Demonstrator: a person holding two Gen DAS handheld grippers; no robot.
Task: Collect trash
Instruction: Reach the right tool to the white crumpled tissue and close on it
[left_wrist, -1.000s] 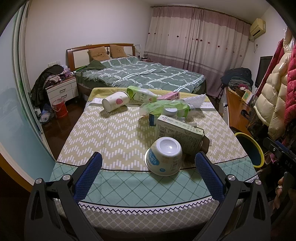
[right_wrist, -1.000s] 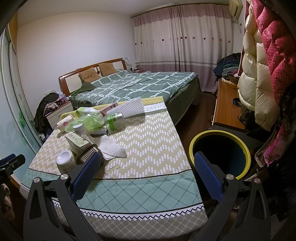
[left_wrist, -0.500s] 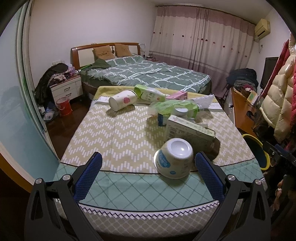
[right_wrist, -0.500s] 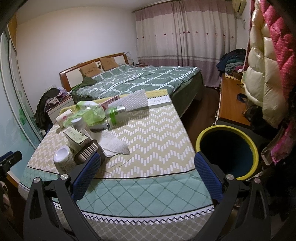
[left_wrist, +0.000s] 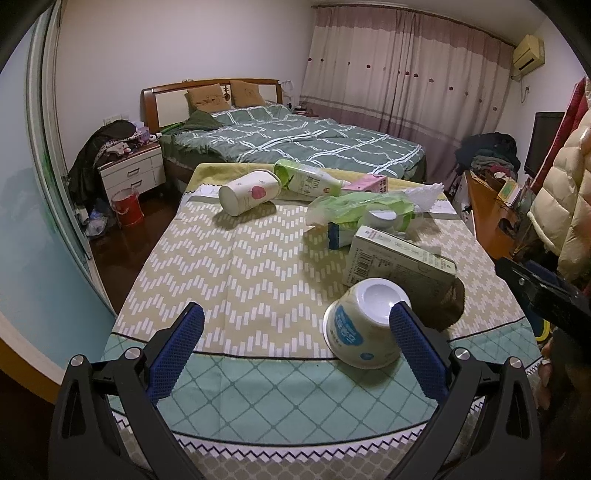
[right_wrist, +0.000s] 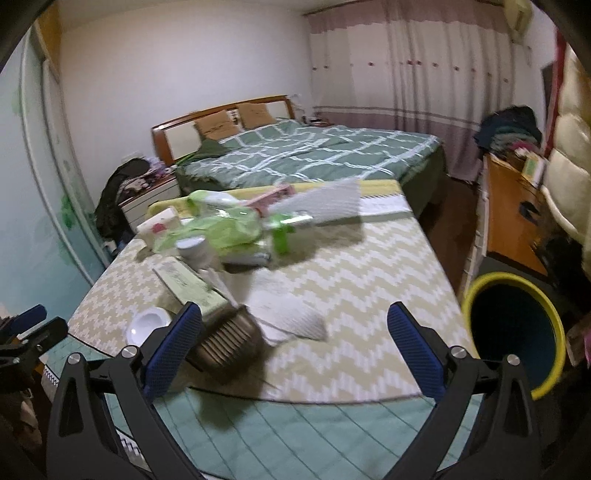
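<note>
1. On the table (left_wrist: 236, 280), near its front edge, a tipped paper bowl (left_wrist: 364, 326) lies on its side, touching the right finger of the left hand-held gripper (left_wrist: 295, 321), whose jaws are spread wide and empty. A sideways nudge would likely roll it off.
2. Behind the bowl a flat box (left_wrist: 399, 258) leans over a dark ribbed tub (right_wrist: 229, 341); pulling one could topple the other.
3. Further back a paper cup (left_wrist: 249, 192), a green bottle (left_wrist: 308, 181) and a green plastic bag (left_wrist: 360, 208) lie in a loose heap that may snag together.
4. The right hand-held gripper (right_wrist: 295, 325) is also spread and empty; the yellow-rimmed bin (right_wrist: 513, 328) stands off the table's right side, so a short drop would miss.
5. The right view is smeared; the bin's bottom is unseen, and the left view cuts it off.
</note>
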